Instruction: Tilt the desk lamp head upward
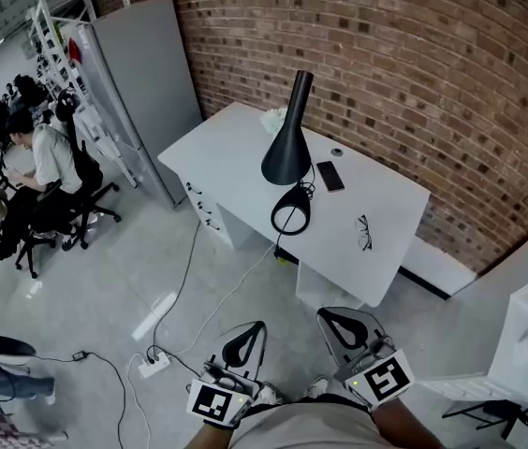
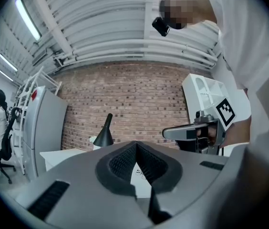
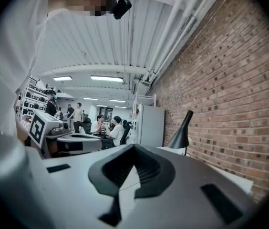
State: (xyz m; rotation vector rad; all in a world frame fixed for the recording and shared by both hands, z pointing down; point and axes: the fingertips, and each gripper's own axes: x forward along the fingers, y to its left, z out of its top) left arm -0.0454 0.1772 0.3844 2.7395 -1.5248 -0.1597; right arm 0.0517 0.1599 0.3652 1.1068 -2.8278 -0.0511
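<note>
Two big surfaces frame your scene: a rough red brick wall [image 1: 386, 45] at the far side and a smooth grey concrete floor [image 1: 105, 279]. A tall, flat-sided grey cabinet [image 1: 147, 73] stands at the far left against the wall, just beside a white rectangular desk [image 1: 227, 148]. The lamp [image 1: 289, 143] stands on that desk near its middle. It is matte black, a slim neck flaring into a cone whose wide mouth faces down. A black ring [image 1: 290, 215] lies just below it at the near edge, and how it joins the lamp is hard to make out.

Your left gripper [image 1: 260, 325] and right gripper [image 1: 324, 312] hang low over the floor, well apart from the desk. Your wrists are cut off by the frame. Each pair of ribbed black jaws is closed tip to tip, with nothing held.

Right of the lamp lie a flat dark phone [image 1: 330, 176] and thin-rimmed glasses [image 1: 364, 232].
</note>
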